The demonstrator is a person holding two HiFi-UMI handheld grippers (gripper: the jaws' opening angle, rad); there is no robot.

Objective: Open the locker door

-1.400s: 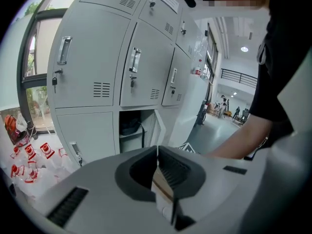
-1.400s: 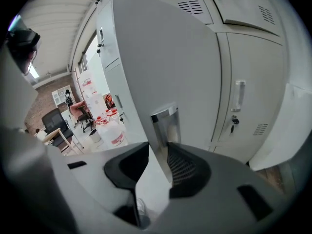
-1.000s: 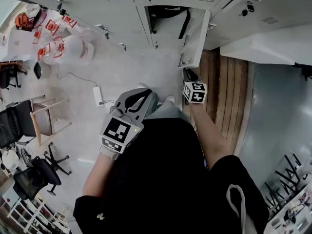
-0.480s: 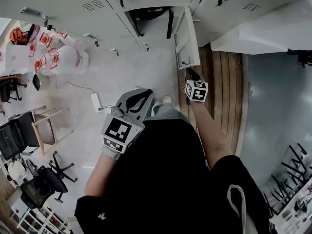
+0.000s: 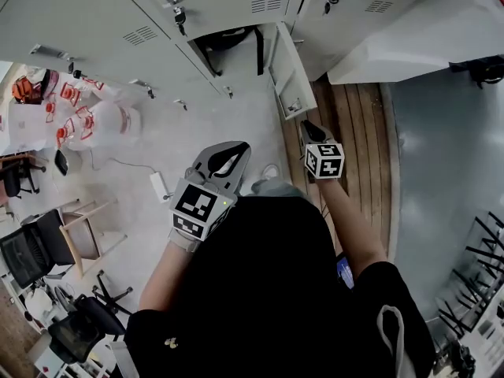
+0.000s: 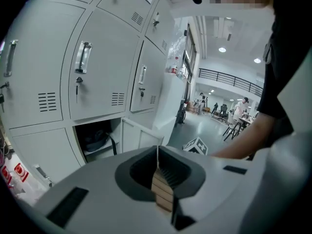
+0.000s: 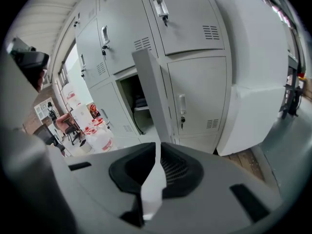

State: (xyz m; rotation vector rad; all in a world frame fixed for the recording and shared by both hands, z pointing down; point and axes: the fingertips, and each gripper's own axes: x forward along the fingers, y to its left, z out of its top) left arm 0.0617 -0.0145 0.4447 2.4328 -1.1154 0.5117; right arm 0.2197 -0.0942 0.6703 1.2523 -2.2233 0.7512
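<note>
Among the pale grey metal lockers (image 5: 94, 30), the low grey sheet-metal door (image 5: 288, 75) stands open (dark bag (image 5: 224, 39) inside) and unheld, so a stray knock could swing it shut; it lies just ahead of, and apart from, the right hand-held gripper (image 5: 310, 127), closed and empty like the left hand-held gripper (image 5: 235, 153).

locker door (image 5: 287, 73): right of compartment (image 5: 239, 60) | bag (image 5: 224, 38): inside compartment | jugs (image 5: 116, 121): far left, on floor

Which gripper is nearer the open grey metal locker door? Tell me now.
Right. In the head view the right gripper sits just below the free edge of the grey metal locker door, not touching it. The left gripper is farther off, down and to the left.
</note>
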